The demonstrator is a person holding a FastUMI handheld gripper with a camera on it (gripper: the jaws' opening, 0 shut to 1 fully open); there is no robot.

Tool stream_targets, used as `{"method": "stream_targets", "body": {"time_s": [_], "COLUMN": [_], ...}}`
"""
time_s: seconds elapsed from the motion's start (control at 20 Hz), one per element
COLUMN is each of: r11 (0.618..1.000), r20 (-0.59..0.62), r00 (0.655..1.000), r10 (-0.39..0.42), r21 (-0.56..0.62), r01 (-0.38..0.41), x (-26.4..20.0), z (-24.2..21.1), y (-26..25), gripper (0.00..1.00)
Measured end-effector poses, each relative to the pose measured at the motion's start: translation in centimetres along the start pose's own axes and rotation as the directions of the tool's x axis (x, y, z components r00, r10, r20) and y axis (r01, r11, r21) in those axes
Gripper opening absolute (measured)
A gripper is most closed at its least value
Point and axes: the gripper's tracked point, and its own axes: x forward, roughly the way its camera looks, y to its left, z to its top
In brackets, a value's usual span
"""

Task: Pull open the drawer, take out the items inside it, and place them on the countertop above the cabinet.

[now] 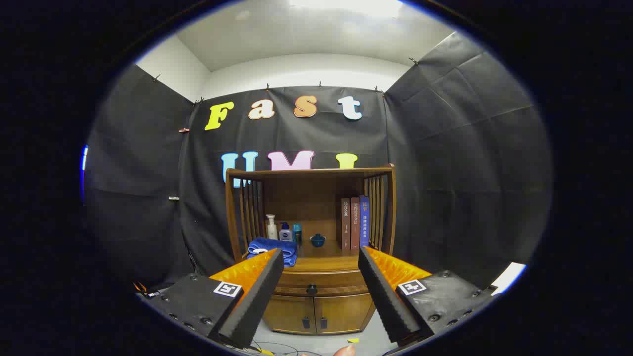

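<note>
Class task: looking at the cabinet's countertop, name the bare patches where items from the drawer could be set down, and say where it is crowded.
The countertop is bare along its front edge, between the blue towel and the books, ahead of the small blue bowl. The bottles and towel crowd one end; the books fill the other. The hand-held gripper hangs open before the closed drawer.

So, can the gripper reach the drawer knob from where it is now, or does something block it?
Probably yes. The gripper is open, and the drawer knob sits beyond its fingers, in line with the gap, with nothing in front of it. It is not yet close.
</note>
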Motion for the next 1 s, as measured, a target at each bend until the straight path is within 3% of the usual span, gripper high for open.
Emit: {"method": "stream_targets", "body": {"time_s": [1.0], "r11": [1.000], "r20": [-0.010], "r00": [1.000], "r10": [0.023], "r21": [-0.008], "r01": [-0.023], "x": [-0.25], "z": [-0.26], "y": [-0.12], "gripper": [0.99]}}
